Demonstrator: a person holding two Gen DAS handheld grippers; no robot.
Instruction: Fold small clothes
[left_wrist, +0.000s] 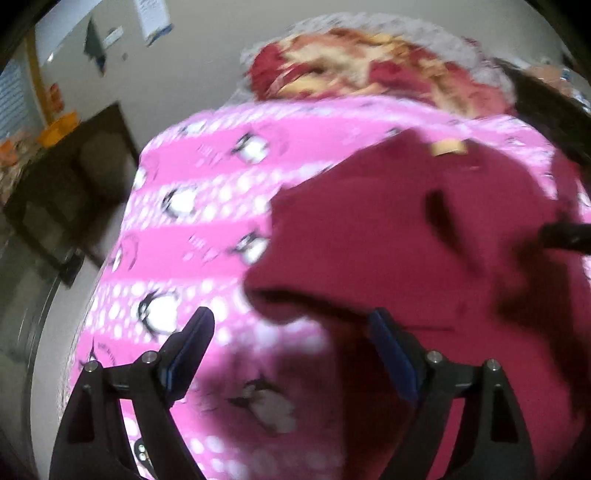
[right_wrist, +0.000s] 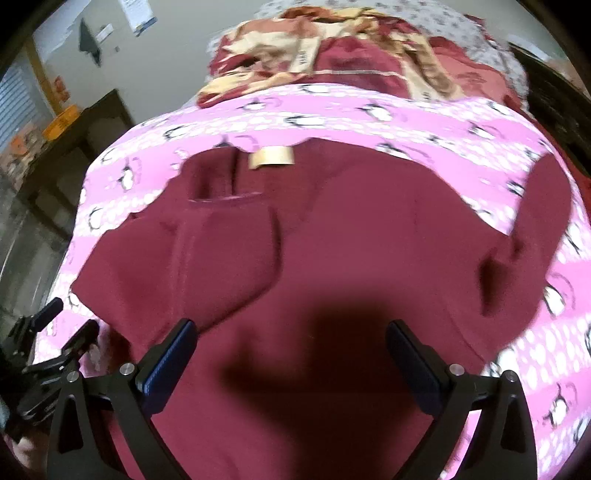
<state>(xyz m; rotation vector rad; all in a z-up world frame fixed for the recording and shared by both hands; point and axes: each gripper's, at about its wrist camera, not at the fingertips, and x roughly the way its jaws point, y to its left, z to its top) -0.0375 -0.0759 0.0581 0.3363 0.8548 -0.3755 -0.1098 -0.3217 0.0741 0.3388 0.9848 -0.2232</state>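
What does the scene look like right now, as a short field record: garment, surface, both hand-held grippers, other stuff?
garment: maroon garment lying spread out, partly creased, tan label near its far edge
surface: pink penguin-print sheet under the garment
left hand-held gripper: open, holding nothing, over the garment's left edge
right hand-held gripper: open, holding nothing, over the garment's middle
other cloth: red and cream patterned blanket bunched beyond the sheet
background: dark table to the left
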